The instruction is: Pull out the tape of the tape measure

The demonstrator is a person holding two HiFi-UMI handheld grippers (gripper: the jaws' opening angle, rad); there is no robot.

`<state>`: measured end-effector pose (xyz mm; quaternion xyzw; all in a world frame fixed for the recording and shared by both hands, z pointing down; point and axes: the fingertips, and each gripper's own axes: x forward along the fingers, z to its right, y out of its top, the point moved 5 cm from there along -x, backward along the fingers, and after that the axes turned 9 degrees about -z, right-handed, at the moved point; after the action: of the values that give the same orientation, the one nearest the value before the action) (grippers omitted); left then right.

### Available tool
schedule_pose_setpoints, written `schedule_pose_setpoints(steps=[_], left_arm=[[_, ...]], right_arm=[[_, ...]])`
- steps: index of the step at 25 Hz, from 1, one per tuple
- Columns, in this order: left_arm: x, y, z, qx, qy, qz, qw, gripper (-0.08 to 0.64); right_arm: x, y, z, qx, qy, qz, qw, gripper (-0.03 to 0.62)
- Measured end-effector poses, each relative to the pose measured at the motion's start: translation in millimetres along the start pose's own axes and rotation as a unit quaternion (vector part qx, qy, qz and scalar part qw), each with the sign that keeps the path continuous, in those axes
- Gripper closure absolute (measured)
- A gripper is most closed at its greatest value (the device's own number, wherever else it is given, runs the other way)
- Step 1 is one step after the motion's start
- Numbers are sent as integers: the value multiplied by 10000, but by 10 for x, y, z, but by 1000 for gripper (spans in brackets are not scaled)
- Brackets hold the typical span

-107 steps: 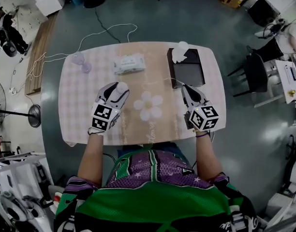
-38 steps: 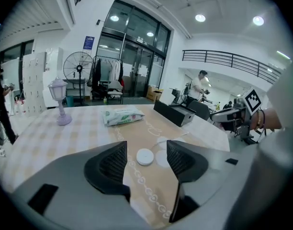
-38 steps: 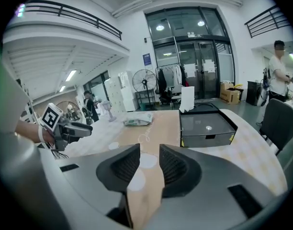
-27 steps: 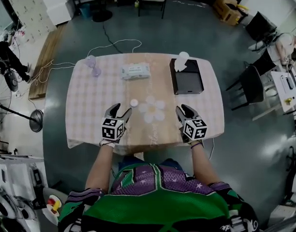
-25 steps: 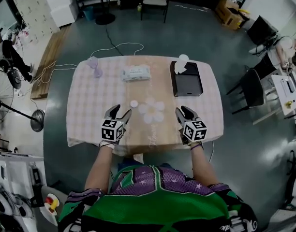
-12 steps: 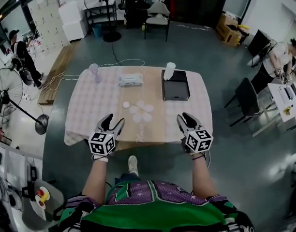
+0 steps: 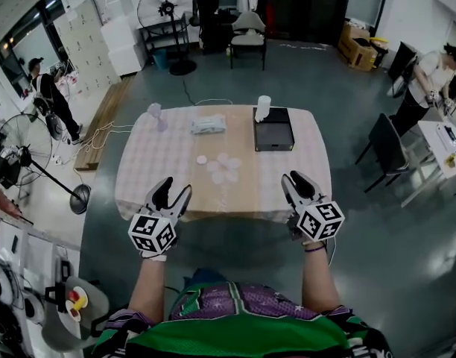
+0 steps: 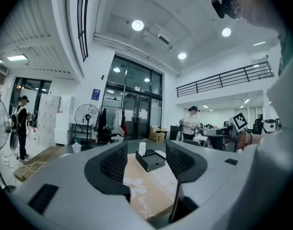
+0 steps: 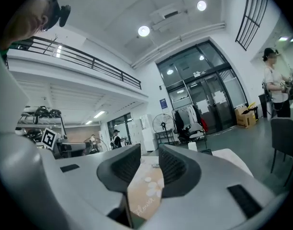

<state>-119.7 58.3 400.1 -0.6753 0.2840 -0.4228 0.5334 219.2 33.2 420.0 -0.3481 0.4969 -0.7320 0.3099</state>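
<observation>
Currently both are released and empty: left gripper [image 7: 173, 189] and right gripper [image 7: 299, 182] hover well short of the flower mat [image 7: 225, 167]. Tape measure [image 7: 202, 159], probably that small white disc, lies just left of the mat. Pin the case, pinch the tab, pull straight.

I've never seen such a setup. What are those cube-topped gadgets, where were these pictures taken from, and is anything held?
There is no robot: a person holds a two-jaw left gripper and right gripper, one per hand; the marker cubes belong to them. One picture comes from a camera on the person's head, looking down; the other two from cameras riding on each gripper, looking along its jaws. Both grippers' jaws stand apart, holding nothing. On the table lie a small white round thing, probably the tape measure, a white pack, a black box and, at its far corner, a white cup.
</observation>
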Motion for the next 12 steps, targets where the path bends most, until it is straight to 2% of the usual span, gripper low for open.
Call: schedule_pose_setpoints(steps=[3,7,12], left_arm=[[-145,162,-96,161,-12,159,9997,290],[-323,435,-210,329,-118,386,9986,291],[-528,650,-431,437,-65,703,9965,316]], right_arm=[[-106,62,-155,-43,-96,59,9999,485],[-236,268,-399,137,-90,330,9993,486],[-158,442,-757,-344,-396,478,9975,493]])
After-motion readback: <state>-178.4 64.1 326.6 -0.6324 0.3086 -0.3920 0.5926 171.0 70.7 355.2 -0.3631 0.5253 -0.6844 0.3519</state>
